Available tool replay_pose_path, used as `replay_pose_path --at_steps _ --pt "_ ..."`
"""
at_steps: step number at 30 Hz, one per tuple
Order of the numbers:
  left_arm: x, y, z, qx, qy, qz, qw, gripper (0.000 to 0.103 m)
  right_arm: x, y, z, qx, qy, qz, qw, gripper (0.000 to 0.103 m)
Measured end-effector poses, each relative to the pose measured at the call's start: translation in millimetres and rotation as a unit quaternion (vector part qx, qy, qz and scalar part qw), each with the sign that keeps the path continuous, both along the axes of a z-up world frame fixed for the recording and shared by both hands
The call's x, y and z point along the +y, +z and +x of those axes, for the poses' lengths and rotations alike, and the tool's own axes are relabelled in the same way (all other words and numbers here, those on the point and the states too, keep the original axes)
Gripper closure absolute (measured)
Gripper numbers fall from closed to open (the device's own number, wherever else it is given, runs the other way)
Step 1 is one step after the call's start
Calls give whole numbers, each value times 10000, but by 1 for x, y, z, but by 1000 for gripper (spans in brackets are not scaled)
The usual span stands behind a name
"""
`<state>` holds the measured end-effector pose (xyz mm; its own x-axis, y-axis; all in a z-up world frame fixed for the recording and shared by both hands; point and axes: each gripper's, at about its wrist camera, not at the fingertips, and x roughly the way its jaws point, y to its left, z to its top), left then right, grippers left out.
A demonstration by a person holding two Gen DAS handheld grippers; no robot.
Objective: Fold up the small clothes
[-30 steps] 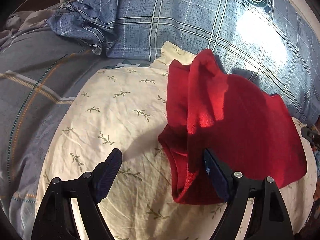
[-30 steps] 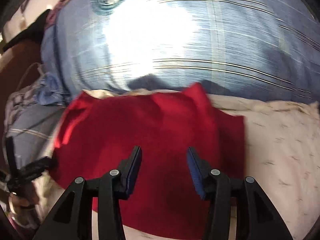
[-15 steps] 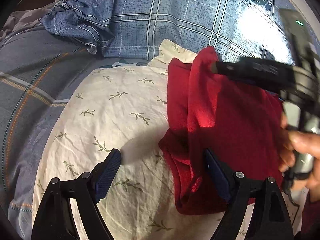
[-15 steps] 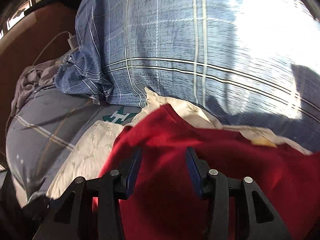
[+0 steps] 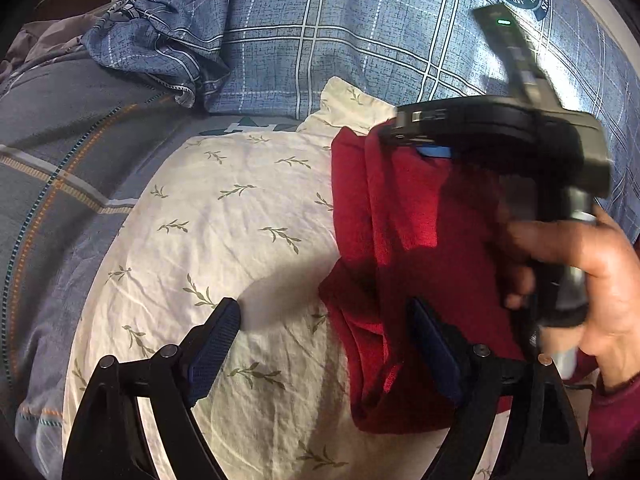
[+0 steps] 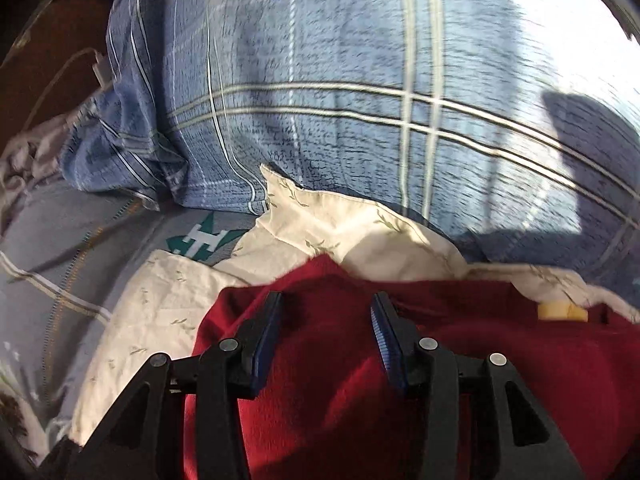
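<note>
Lying half-folded on a cream leaf-print sheet [image 5: 224, 240], a red garment [image 5: 416, 248] fills the right half of the left wrist view and the lower centre and right of the right wrist view. It looks soft, light and limp, a knit or fleece that should bunch and drape rather than hold a crease, with enough nap to grip without slipping; nothing about it seems fragile. One layer already lies doubled along its left side, leaving a ridge that runs from upper centre down toward the lower right of the left wrist view. The far corner, at the top of the cloth near the blue plaid pillow [image 5: 360, 40], looks the best place to pinch, taking both layers together at the hem.

The right gripper [image 6: 326, 312] sits over that far edge, its blue pads spread with red cloth lying below and between them but not pinched. In the left wrist view it enters from the right, held in a hand [image 5: 580, 280].

The left gripper [image 5: 324, 340] stands wide apart at the bottom of its own view, one pad over bare sheet, the other over the garment's near left fold, gripping nothing. A grey checked blanket [image 5: 60, 160] lies at the left.
</note>
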<state>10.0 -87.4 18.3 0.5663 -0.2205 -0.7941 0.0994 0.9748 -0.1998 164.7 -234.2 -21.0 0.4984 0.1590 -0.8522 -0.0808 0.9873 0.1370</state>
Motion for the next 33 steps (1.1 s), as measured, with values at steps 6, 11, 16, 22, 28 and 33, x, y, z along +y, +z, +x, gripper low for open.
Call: replay_pose_path --at_steps 6,11,16,22,28,33 --pt "4 4 -1 -61 -12 -244 9997 17 -56 35 -61 -329 -216 62 9992 50" --pt "-1 4 -2 -130 -64 -211 9997 17 -129 48 -99 -547 -847 -556 9933 49" --pt "-5 2 2 -128 -40 -144 9998 17 -222 47 -119 -452 -2011 -511 9772 50" --pt "-10 -1 4 -126 -38 -57 9999 17 -255 26 -110 -47 -2540 -293 9668 51" --pt "-7 1 2 -147 -22 -88 9999 17 -218 68 -133 -644 -2226 -489 9716 49" --pt "-7 1 1 -144 -30 -76 9999 17 -192 56 -132 -323 -1632 -796 9828 44"
